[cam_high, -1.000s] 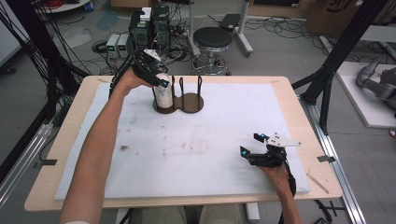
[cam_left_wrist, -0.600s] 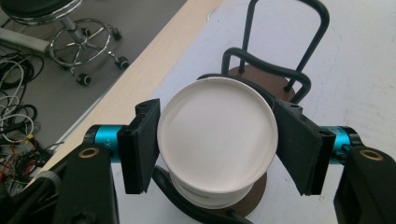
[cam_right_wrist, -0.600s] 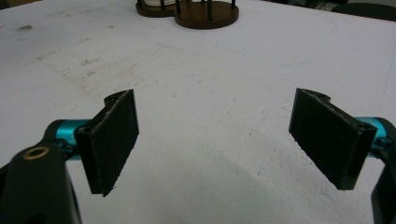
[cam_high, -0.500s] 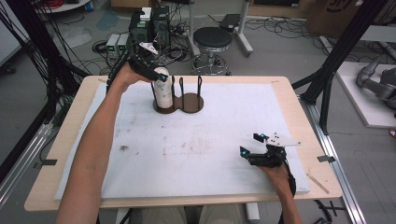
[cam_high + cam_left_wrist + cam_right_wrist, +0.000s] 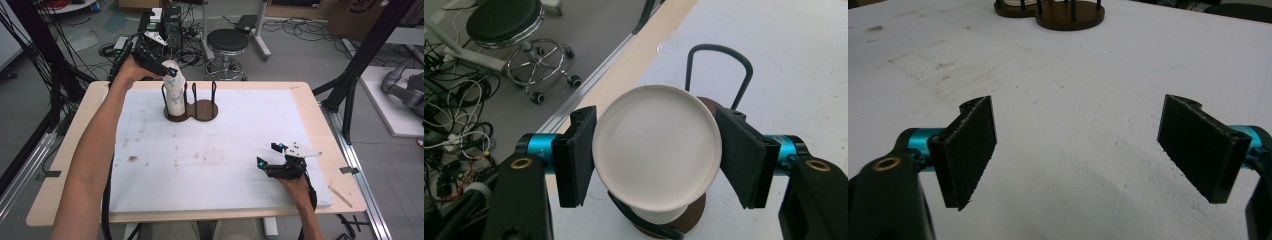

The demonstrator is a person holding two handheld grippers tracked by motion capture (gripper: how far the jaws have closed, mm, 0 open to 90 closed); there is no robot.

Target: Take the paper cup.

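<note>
left gripper [image 5: 655,160] astride white cup [image 5: 655,160], jaws apart

Light was even, bright and diffuse from overhead. The white tabletop [image 5: 225,165] looked washed out, nearly glaring beyond the right gripper [image 5: 1075,152], with a soft shadow beneath its jaws. The close jaws were slightly blurred; the high view was soft, grainy.

The high view looks down over the table [image 5: 300,95]; both gripper views sit close, sharing the brown stand [image 5: 1068,15]
</note>
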